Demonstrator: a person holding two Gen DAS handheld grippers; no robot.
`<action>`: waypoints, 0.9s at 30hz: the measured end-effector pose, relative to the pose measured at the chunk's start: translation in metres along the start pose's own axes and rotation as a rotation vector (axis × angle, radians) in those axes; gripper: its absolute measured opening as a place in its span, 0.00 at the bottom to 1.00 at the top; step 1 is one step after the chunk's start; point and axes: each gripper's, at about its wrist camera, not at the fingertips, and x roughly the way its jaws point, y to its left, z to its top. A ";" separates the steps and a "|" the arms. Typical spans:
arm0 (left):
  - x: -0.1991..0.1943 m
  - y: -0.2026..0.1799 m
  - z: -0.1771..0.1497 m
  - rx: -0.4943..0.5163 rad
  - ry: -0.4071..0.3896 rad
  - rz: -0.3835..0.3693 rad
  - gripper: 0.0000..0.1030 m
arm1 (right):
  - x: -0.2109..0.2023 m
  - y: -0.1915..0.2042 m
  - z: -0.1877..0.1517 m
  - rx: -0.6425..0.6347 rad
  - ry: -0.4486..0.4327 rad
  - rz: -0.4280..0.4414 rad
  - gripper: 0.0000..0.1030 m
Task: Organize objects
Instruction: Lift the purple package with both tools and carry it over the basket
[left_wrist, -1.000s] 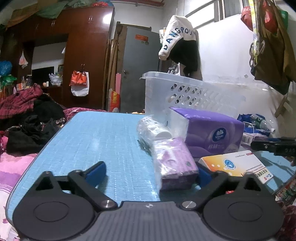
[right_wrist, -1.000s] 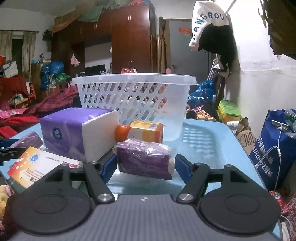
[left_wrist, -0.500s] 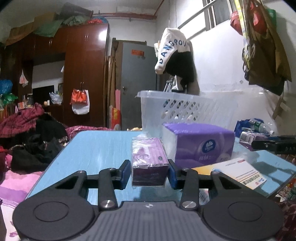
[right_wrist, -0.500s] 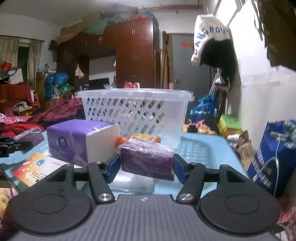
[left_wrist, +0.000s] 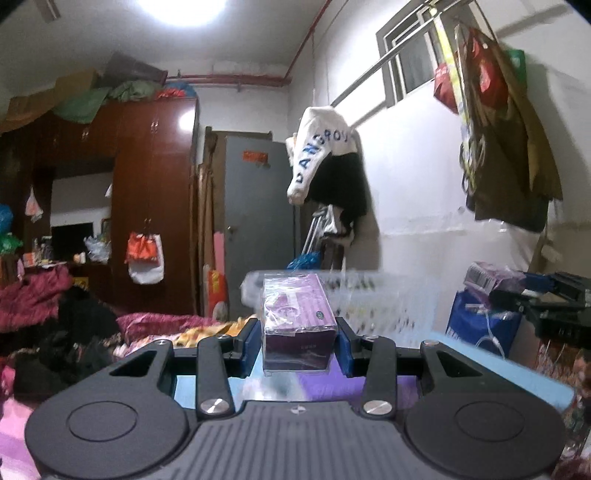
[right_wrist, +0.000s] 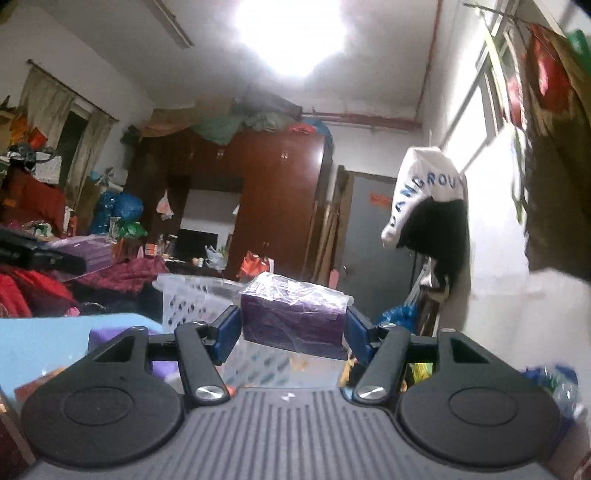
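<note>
Now both packs are airborne. A second ago each claw sat low on the blue desk, straddling a purple tissue pack that lay on the surface; half a second ago the pads had closed and the lift had begun. In the current views the left claw (left_wrist: 298, 341) is clamped on a purple tissue pack (left_wrist: 298, 319), held end-on and roughly level, with the desk (left_wrist: 509, 373) dropped to the bottom of the left wrist view. The right claw (right_wrist: 293, 332) is clamped on a second tissue pack (right_wrist: 293, 319), gripped across its length and tilted, its right end lower. The white basket (left_wrist: 376, 291), which earlier towered at 12 o'clock above both cameras, now shows only as a blurred rim behind and slightly below the packs; in the right wrist view it sits at about 10 o'clock from the held pack. The blur suggests fast upward motion. Judgement: pick-up is done for both, and both packs look at or above rim height, so carrying forward over the basket and releasing is the likely next step. Remaining desk items are mostly out of view; only a patch of purple shows beneath the left claw.
</note>
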 end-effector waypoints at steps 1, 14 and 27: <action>0.005 -0.002 0.008 0.005 -0.003 -0.005 0.44 | 0.006 -0.002 0.006 0.004 -0.001 0.009 0.62; 0.147 -0.027 0.095 0.038 0.252 -0.039 0.44 | 0.138 -0.045 0.055 0.190 0.336 0.000 0.62; 0.255 -0.001 0.069 -0.071 0.563 -0.036 0.44 | 0.221 -0.045 0.033 0.219 0.653 0.071 0.62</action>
